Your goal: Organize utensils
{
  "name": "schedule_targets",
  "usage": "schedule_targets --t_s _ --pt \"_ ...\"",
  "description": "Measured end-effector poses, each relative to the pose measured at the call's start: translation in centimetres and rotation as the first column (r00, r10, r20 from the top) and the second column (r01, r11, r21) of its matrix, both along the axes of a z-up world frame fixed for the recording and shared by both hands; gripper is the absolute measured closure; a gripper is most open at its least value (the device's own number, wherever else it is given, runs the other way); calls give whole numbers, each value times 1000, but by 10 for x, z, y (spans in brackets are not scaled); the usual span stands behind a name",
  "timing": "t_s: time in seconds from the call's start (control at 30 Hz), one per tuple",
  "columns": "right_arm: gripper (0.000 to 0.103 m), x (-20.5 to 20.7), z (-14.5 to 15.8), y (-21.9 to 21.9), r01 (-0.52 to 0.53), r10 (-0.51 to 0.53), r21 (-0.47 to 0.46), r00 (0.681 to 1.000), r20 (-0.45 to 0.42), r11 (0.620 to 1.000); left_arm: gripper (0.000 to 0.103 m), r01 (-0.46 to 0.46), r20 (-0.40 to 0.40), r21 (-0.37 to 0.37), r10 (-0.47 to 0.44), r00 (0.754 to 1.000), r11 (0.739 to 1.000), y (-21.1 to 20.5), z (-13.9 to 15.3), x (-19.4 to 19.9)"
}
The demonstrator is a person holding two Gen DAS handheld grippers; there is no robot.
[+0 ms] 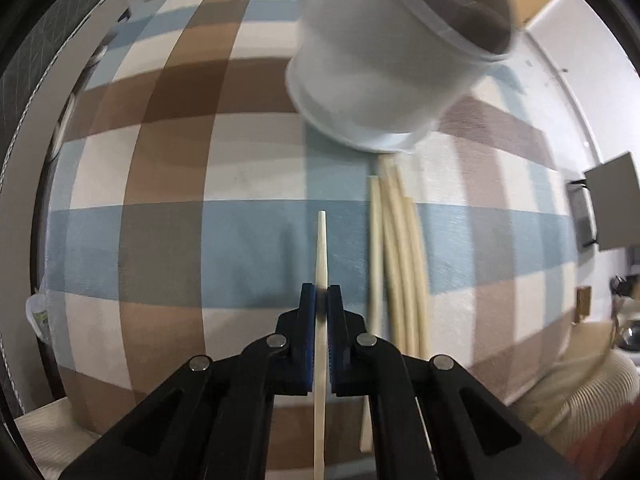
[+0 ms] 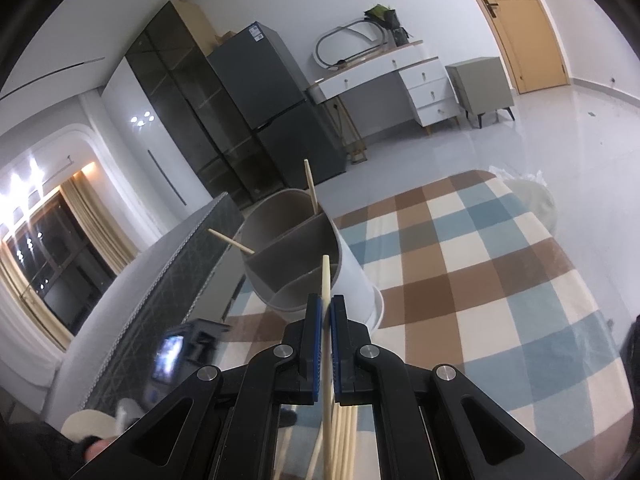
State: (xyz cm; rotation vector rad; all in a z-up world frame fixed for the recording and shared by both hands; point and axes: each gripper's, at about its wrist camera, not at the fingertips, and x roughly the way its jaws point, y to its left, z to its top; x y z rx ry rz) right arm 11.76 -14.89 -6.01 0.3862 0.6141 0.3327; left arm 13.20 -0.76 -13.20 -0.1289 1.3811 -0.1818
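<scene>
each claw, left (image 1: 321, 300) and right (image 2: 326, 310), clamps one chopstick (image 1: 321, 248); two more stand in the holder (image 2: 352, 276).

Grey fridge (image 2: 276, 96), white desk (image 2: 384, 76), wood door (image 2: 524, 28).

Left gripper (image 1: 321, 300) points steeply down, jaws clamped — right gripper (image 2: 326, 308) likewise pinched, seemingly shallower.
</scene>
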Motion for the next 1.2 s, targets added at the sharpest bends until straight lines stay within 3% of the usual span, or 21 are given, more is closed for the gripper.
schedule_targets --t_s 0.23,0.33,0.93,1.1,1.13,1.2 --pt "99 -13 10 10 -13 14 -28 999 39 1000 103 41 72 -91 -34 997 995 3 50 -11" --pt "99 -17 11 12 -14 15 -34 999 42 999 103 72 97 -91 -63 993 993 7 64 -12" --pt "99 -18 8 3 23 -23 -26 1000 20 999 103 96 99 -115 -85 991 989 6 53 -23" --pt "99 -19 7 0 27 -27 -8 1000 16 1000 103 87 51 -57 -84 995 995 4 27 -18" --pt "99 -19 7 -1 28 -28 -3 999 16 1000 99 91 50 -19 -90 995 996 1 21 -19" --pt "99 -18 7 -3 29 -29 10 999 13 1000 74 102 40 51 -104 994 994 -5 5 -20"
